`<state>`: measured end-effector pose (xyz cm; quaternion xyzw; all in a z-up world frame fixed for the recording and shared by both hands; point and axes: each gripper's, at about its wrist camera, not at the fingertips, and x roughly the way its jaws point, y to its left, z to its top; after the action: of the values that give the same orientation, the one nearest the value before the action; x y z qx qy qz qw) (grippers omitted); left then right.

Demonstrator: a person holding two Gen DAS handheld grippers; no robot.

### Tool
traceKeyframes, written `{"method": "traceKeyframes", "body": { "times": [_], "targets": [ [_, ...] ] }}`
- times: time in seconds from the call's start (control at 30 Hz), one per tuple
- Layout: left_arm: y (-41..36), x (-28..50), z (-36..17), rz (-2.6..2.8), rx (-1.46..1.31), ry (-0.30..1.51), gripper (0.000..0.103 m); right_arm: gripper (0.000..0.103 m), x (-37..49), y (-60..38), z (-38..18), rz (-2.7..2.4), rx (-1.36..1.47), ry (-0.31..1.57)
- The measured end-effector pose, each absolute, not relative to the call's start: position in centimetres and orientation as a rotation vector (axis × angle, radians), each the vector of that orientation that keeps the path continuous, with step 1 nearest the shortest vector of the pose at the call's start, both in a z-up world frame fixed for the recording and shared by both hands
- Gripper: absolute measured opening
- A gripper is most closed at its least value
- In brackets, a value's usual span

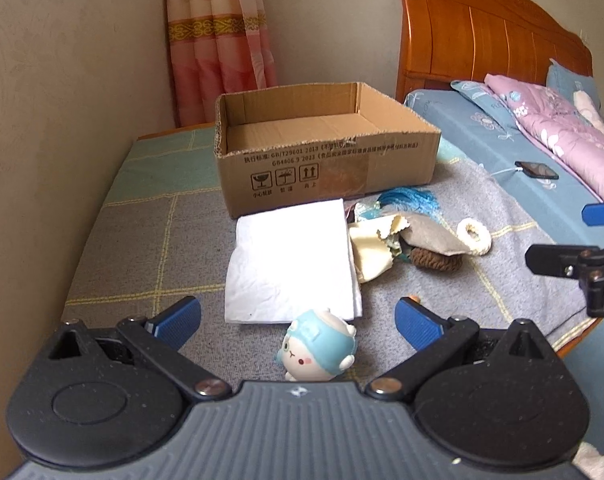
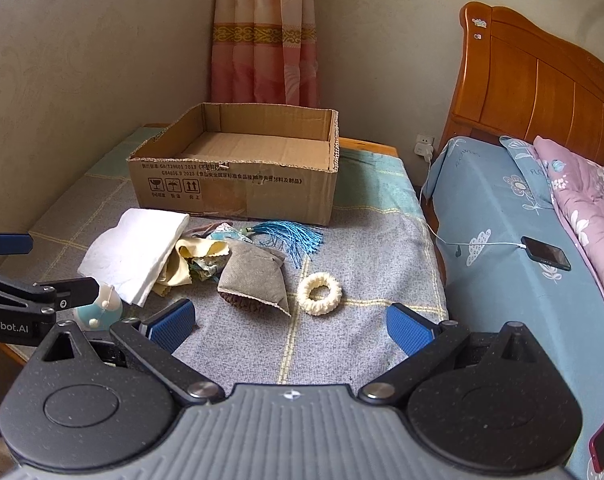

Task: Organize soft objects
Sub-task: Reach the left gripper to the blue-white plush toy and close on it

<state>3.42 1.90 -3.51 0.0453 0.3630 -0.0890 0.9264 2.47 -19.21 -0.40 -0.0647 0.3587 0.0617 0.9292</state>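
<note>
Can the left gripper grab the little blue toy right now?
Probably yes. The left gripper is open, and the toy sits on the blanket between its fingers with nothing in the way. The white cloth lies just behind it.

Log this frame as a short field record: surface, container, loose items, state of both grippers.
surface: grey checked cloth over a table
container: cardboard box, open top, nothing visible inside
loose items: white folded cloth, grey pouch, blue tassel, cream knitted ring, small blue toy figure, all outside the box
left gripper: open, fingers either side of the toy figure
right gripper: open, holding nothing
</note>
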Motion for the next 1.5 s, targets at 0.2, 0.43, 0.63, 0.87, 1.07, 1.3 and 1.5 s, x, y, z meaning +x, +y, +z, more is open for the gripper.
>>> {"method": "traceKeyframes", "body": {
  "times": [0.2,0.43,0.63,0.87,1.07,1.3,1.5],
  "targets": [
    [1.6,4.7,-6.1,-0.187,0.109,0.792,0.102,0.103,3.3,-20.1,-2.1,0.13,-0.13,0.761],
    [1.5,5.2,-7.6,-0.199,0.164,0.81,0.102,0.103,3.9,-20.1,-3.9,0.179,-0.164,0.76],
    [2.7,4.8,-8.6,-0.208,0.181,0.835,0.103,0.103,4.8,-20.1,-6.0,0.233,-0.184,0.793],
    [3.3,4.3,-8.4,-0.264,0.164,0.826,0.098,0.103,5.1,-19.7,-7.8,0.28,-0.194,0.825],
    [2.9,3.8,-7.5,-0.349,0.151,0.797,0.07,0.103,4.8,-19.0,-8.4,0.336,-0.229,0.823],
    [3.3,4.5,-7.7,-0.348,0.098,0.801,0.045,0.103,4.8,-17.8,-8.8,0.412,-0.251,0.818],
    [4.0,4.0,-7.0,-0.338,0.079,0.791,0.045,0.101,5.1,-16.3,-8.7,0.495,-0.278,0.801]
  ]
}}
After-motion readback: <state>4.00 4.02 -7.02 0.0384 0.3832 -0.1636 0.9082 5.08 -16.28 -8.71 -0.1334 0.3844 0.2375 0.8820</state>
